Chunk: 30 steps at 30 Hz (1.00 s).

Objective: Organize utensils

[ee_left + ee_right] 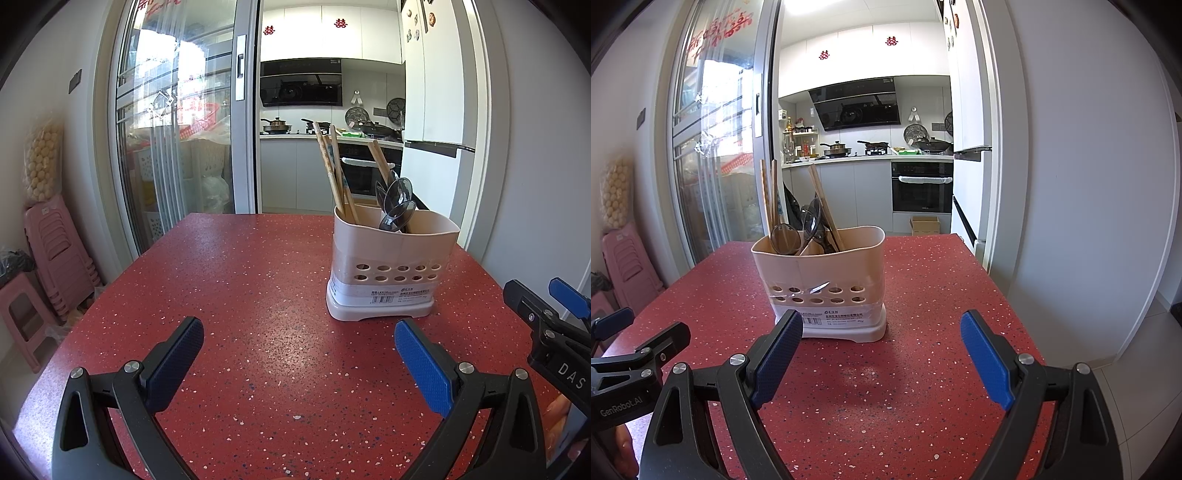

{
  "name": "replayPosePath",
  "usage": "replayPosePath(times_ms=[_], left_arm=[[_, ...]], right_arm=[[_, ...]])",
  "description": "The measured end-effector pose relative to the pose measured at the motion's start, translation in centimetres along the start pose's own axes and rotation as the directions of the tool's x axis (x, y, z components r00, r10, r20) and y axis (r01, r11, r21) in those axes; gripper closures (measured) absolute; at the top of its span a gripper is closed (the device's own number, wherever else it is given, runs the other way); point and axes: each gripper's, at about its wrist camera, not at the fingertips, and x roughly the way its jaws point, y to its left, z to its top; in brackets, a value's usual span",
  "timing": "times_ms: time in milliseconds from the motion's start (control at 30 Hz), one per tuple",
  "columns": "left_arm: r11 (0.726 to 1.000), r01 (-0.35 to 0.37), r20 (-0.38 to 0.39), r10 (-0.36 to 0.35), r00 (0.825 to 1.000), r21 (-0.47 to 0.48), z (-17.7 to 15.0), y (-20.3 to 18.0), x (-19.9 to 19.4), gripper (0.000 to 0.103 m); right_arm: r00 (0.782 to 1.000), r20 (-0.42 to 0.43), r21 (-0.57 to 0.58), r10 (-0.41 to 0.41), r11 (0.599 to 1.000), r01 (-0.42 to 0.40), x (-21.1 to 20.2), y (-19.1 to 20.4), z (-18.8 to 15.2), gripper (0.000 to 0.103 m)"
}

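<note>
A cream plastic holder [393,266] with rounded corners and round holes stands on the speckled red counter [236,280], holding wooden chopsticks [334,170] and glossy dark spoons [397,203], while the left claw [299,343] and right claw [882,339], with ribbed blue pads, both gape apart, empty.

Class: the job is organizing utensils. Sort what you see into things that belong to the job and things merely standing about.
Belongs:
utensil holder
chopsticks
spoons

Standing about:
pink stools
cardboard box
oven
</note>
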Motion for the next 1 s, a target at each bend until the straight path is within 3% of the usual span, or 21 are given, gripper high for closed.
replayPosePath(times_ms=[1000], left_arm=[[1.000,-0.001,0.003,0.001,1.000,0.007,0.22,0.49,-0.18,0.000]], right_arm=[[1.000,0.001,-0.002,0.005,1.000,-0.005,-0.20,0.28,0.07,0.013]])
